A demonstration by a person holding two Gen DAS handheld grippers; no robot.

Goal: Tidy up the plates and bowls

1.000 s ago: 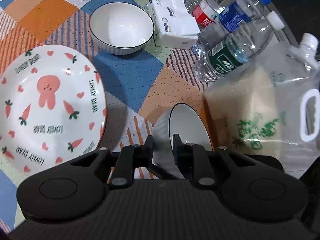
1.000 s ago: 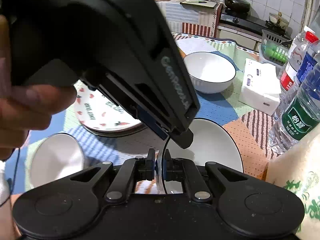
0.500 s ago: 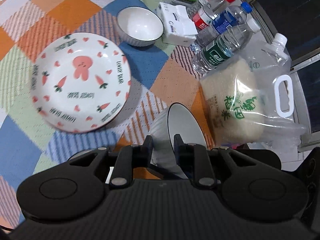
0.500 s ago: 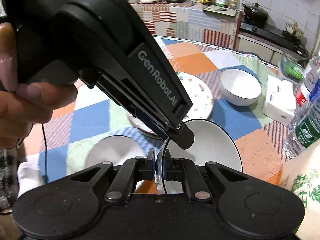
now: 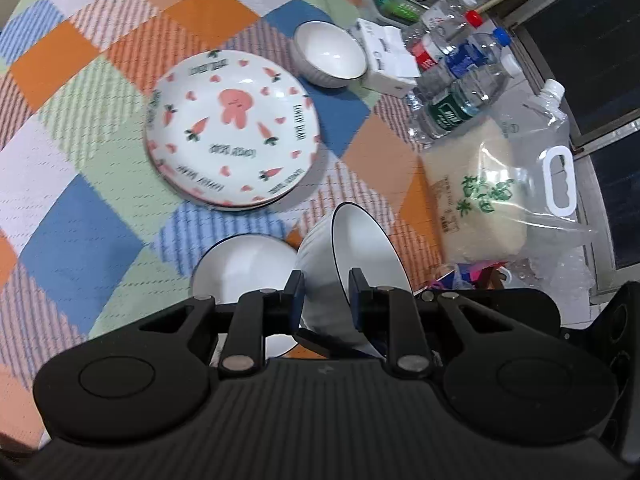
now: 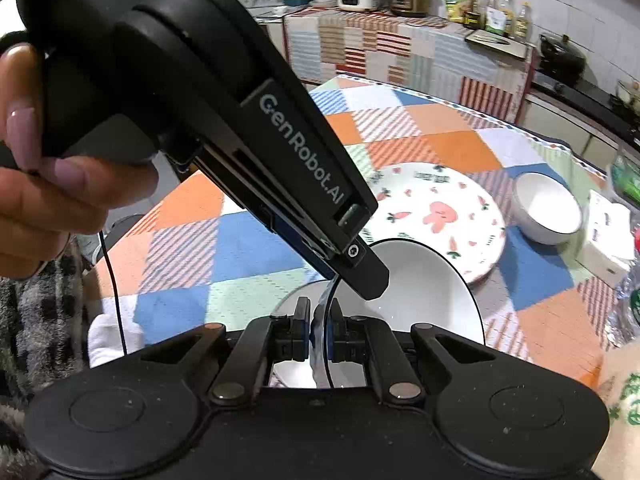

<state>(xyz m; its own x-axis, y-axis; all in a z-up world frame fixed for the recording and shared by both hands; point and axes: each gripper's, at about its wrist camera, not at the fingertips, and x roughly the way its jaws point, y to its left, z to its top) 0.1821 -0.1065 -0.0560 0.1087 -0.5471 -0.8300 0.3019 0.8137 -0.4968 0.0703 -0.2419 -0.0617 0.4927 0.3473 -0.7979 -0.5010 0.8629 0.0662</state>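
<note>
A white bowl with a dark rim (image 5: pixel 368 248) hangs tilted on its side above the table, held from both sides. My left gripper (image 5: pixel 325 292) is shut on its wall, one finger outside and one inside. My right gripper (image 6: pixel 318 312) is shut on the rim of the same bowl (image 6: pixel 420 288). Below them a second white bowl (image 5: pixel 240 264) sits upright on the cloth. Further off lies a stack of plates with a pink rabbit and carrots (image 5: pixel 232 128). A third white bowl (image 5: pixel 330 54) stands behind it. The right wrist view shows the rabbit plates (image 6: pixel 436 216) and the far bowl (image 6: pixel 546 208) too.
A tissue box (image 5: pixel 386 56), several water bottles (image 5: pixel 460 76) and a clear bag of rice (image 5: pixel 492 196) crowd the table's right side. A person's hand (image 6: pixel 48 184) grips the left tool, which fills the upper left of the right wrist view. A kitchen counter (image 6: pixel 400 40) lies beyond.
Both grippers rose and drew back with the bowl still pinched between them. The plates and far bowl shrank away, and the second bowl on the cloth came into view beneath.
</note>
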